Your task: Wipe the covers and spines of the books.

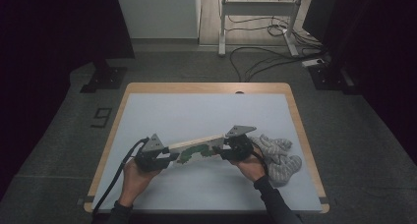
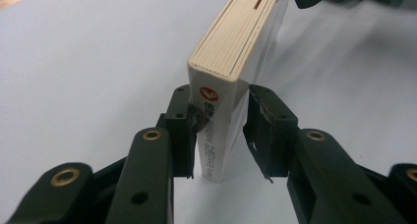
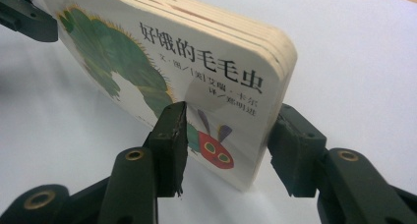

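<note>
A thick board book (image 1: 196,149) with a green caterpillar on its white cover stands on its long edge over the pale table mat (image 1: 196,111), held at both ends. My left gripper (image 1: 168,156) is shut on the spine end; in the left gripper view both pads (image 2: 184,117) press the book (image 2: 231,52) from either side, around my left gripper (image 2: 220,102). My right gripper (image 1: 224,149) is shut on the other end. In the right gripper view one jaw lies on the front cover (image 3: 147,62) beside the caterpillar's red head and the other sits behind the book, around my right gripper (image 3: 231,117).
A grey knitted soft thing (image 1: 278,155) lies just right of my right hand near the mat's right edge. The wooden table rim (image 1: 206,88) frames the mat. Cables and a desk frame (image 1: 255,17) stand on the floor beyond the table.
</note>
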A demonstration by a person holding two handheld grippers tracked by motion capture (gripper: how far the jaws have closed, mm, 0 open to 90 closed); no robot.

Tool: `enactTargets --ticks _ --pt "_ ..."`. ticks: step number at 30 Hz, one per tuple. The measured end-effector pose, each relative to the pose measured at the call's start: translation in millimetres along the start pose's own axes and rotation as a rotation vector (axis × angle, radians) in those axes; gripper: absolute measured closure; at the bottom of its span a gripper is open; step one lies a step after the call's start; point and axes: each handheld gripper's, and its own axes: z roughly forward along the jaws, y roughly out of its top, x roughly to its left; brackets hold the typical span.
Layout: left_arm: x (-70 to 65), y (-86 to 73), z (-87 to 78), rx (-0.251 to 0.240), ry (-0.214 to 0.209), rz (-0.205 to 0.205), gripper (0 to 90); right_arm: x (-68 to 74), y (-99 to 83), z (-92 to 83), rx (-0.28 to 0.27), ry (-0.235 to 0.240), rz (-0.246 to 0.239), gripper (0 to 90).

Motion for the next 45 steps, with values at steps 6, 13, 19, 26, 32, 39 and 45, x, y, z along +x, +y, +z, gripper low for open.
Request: enactTargets --ticks 6,13,19,26,32,39,45 --pt "-0.3 -1.1 -0.3 -0.007 -0.003 0.006 64.2 -2.0 -1.1 -8.3 -0.004 -0.014 -0.003 46.8" --pt "-0.5 -2.6 -0.2 -0.015 -0.006 0.011 63.9 -6.7 -4.3 -29.4 0.008 -0.055 -0.015 39.6" --pt "-0.3 -2.8 0.5 -0.019 -0.008 0.010 61.9 -16.9 -9.4 -52.9 0.032 -0.098 -0.012 30.8" --pt "0.1 -2.9 1.2 -0.021 -0.021 0.006 60.3 -38.2 -17.1 -81.9 0.057 -0.201 0.024 20.4" --pt "0.7 -3.0 1.6 -0.022 -0.025 0.005 59.8 -55.4 -31.2 -96.3 0.114 -0.266 0.067 12.3" --pt "0.6 -3.1 2.0 -0.018 -0.024 0.008 59.5 -72.7 -55.0 -101.6 0.172 -0.335 0.139 0.0" --pt "0.4 -3.1 2.2 -0.018 -0.026 0.007 59.2 -82.2 -74.2 -90.6 0.217 -0.335 0.175 0.0"
